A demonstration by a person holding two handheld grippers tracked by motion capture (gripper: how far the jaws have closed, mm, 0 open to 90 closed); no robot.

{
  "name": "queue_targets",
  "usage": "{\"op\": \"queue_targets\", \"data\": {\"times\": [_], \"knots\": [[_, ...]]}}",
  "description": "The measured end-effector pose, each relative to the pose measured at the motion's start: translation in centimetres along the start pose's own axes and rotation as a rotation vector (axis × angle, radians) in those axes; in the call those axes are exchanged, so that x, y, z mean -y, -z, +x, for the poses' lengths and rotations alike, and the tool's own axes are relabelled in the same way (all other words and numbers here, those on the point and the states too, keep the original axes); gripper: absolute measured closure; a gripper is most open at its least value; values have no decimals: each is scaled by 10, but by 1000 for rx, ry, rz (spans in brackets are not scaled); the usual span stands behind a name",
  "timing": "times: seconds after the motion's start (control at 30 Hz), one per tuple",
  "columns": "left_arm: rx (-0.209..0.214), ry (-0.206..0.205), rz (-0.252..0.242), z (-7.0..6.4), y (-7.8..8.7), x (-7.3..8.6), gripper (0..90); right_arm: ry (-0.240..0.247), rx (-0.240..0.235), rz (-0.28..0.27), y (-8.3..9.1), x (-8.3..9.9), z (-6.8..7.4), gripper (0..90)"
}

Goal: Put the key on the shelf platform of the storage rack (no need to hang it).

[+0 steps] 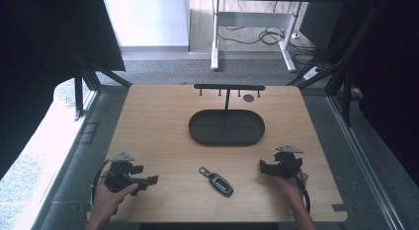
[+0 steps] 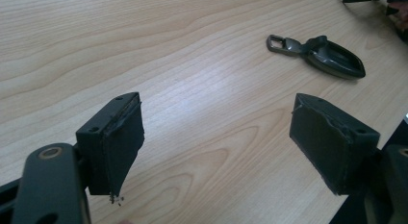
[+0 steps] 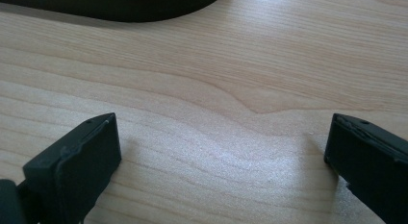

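Car key fob (image 1: 217,181) flat on wooden table (image 1: 158,121) near front edge, between left gripper (image 1: 148,181) and right gripper (image 1: 263,167), touching neither, well short of black oval tray (image 1: 227,128) at mid-table. Left gripper jaws wide apart, nothing between, fob ahead and to upper right in left gripper view (image 2: 317,55). Right gripper jaws also spread wide over bare wood, tray edge (image 3: 120,5) at top of right gripper view.
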State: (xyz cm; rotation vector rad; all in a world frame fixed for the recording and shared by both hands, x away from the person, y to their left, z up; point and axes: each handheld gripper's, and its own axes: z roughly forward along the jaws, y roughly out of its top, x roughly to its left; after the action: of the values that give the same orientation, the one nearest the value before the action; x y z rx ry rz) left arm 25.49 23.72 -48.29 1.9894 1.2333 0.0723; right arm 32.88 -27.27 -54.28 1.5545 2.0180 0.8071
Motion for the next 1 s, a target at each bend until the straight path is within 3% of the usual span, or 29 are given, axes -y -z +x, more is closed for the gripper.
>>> {"op": "queue_targets", "data": {"times": [0.07, 0.13, 0.2, 0.37, 0.63, 0.77, 0.8, 0.87, 0.93, 1.0], "knots": [[-5, 5, -2, 1, 0, 0, 199, 7, -12, 34, 4, -4, 0, 120], [-5, 1, -2, 0, -1, 1, 199, 17, -28, 25, 7, -4, 0, 169], [-2, -8, 2, -3, -1, 0, 199, 1, -98, 11, 15, -1, -3, 189], [0, -12, 4, -4, -1, 1, 199, 13, -114, -35, 30, -1, -9, 210], [-1, -5, 6, -2, -2, 1, 199, 21, -118, -31, 34, -4, -11, 209], [-3, 2, 2, -1, 1, 1, 199, 48, -112, -37, 41, -9, -9, 222], [-5, 3, -3, 0, 3, 1, 199, 51, -123, -33, 43, -10, -8, 228], [-6, 1, -13, 0, 6, 0, 199, 95, -152, 29, 45, -17, -6, 222], [-3, 1, -20, 0, 8, 0, 199, 130, -164, 37, 60, -29, -3, 243], [-5, 1, -20, 0, 8, 0, 199, 140, -160, 39, 64, -32, -2, 243]]}}
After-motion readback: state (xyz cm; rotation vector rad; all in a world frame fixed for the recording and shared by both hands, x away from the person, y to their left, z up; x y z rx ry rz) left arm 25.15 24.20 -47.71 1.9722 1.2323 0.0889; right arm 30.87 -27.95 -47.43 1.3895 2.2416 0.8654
